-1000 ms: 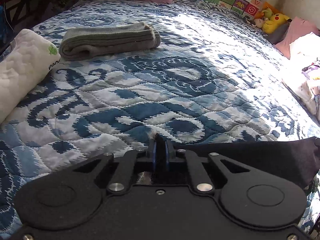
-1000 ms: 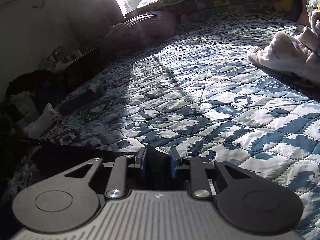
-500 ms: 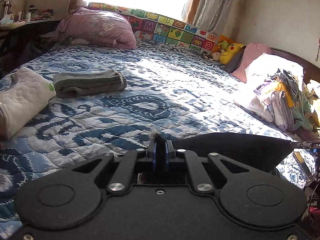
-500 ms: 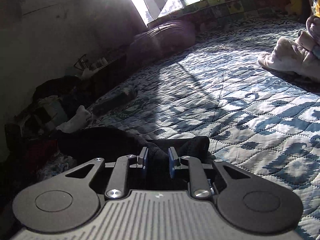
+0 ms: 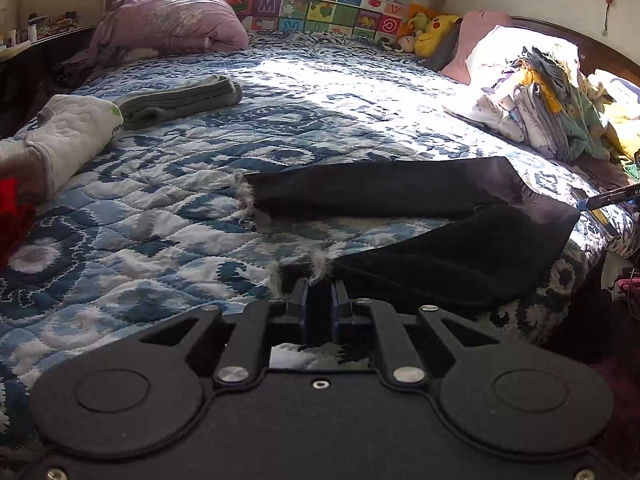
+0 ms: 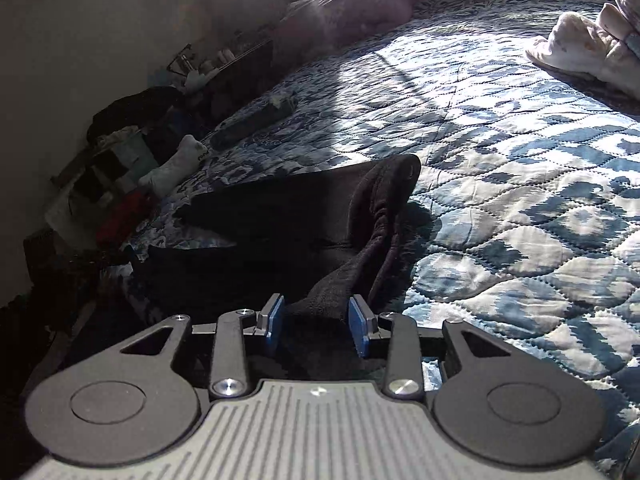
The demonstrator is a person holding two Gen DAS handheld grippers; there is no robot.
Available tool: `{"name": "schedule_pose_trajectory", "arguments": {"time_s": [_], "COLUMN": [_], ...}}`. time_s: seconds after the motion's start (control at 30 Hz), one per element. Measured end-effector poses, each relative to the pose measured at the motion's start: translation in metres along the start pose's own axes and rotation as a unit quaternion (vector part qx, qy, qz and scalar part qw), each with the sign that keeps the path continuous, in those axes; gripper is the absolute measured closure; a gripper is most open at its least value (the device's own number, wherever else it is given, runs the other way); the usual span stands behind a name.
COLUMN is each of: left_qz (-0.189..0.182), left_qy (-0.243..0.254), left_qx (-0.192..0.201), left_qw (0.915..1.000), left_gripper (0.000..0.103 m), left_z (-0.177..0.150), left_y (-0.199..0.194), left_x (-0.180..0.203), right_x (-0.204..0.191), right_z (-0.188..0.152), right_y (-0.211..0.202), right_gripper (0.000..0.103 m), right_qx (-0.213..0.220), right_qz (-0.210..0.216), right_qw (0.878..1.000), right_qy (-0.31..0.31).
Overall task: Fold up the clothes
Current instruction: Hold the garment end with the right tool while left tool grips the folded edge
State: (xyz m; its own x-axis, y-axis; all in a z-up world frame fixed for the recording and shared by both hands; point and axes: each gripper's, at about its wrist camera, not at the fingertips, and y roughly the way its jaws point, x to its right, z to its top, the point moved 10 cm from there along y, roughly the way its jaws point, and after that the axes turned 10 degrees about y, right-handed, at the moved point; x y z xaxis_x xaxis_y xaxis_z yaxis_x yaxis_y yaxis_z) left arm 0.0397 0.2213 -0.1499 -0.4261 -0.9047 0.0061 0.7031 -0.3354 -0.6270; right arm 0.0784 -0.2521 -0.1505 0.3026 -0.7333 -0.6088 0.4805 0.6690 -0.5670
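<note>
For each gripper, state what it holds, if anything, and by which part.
The left gripper pinches the black trousers by a frayed leg hem. The right gripper is open around the bunched waist end.

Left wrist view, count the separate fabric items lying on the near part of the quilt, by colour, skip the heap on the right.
Black pants: 1
Grey folded item: 1
White rolled item: 1
Total: 3

I read single letters on the alphabet mat [image 5: 304, 4] behind the bed: M, U, Z, V, G. The rolled white cloth [image 5: 76, 136] shows "pan".
</note>
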Motion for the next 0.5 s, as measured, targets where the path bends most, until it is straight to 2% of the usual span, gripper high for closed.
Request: {"name": "schedule_pose_trajectory", "arguments": {"time_s": [0.03, 0.07, 0.17, 0.27, 0.33, 0.4, 0.47, 0.5], "left_qz": [-0.008, -0.016, -0.029, -0.020, -0.001, 0.026, 0.048, 0.048], "left_qy": [0.000, 0.000, -0.017, -0.049, -0.090, -0.132, -0.183, -0.207], "left_qx": [-0.005, -0.008, 0.009, 0.035, 0.037, 0.022, -0.005, -0.007], "left_qw": [1.0000, 0.9998, 0.9994, 0.9980, 0.9953, 0.9907, 0.9818, 0.9771], "left_gripper": [0.088, 0.078, 0.060, 0.055, 0.055, 0.053, 0.052, 0.052], "left_z": [-0.003, -0.006, -0.002, 0.008, 0.015, 0.020, 0.024, 0.026], "left_y": [-0.003, -0.007, -0.023, -0.032, -0.022, -0.004, 0.023, 0.034], "left_x": [0.000, 0.001, -0.005, -0.019, -0.035, -0.050, -0.067, -0.074], "right_x": [0.000, 0.000, 0.005, 0.018, 0.030, 0.043, 0.053, 0.058], "right_z": [0.000, 0.001, 0.014, 0.031, 0.044, 0.057, 0.067, 0.071], "right_y": [-0.006, -0.012, -0.026, -0.024, -0.012, 0.008, 0.027, 0.035], "right_gripper": [0.050, 0.048, 0.045, 0.043, 0.042, 0.042, 0.042, 0.042], "right_qx": [0.000, 0.003, 0.026, 0.052, 0.061, 0.065, 0.069, 0.071], "right_qz": [0.004, 0.003, 0.007, -0.007, -0.019, -0.027, -0.033, -0.036], "right_qw": [1.000, 1.000, 1.000, 0.998, 0.995, 0.992, 0.987, 0.984], "right_qy": [-0.001, -0.001, 0.012, 0.045, 0.074, 0.108, 0.143, 0.158]}}
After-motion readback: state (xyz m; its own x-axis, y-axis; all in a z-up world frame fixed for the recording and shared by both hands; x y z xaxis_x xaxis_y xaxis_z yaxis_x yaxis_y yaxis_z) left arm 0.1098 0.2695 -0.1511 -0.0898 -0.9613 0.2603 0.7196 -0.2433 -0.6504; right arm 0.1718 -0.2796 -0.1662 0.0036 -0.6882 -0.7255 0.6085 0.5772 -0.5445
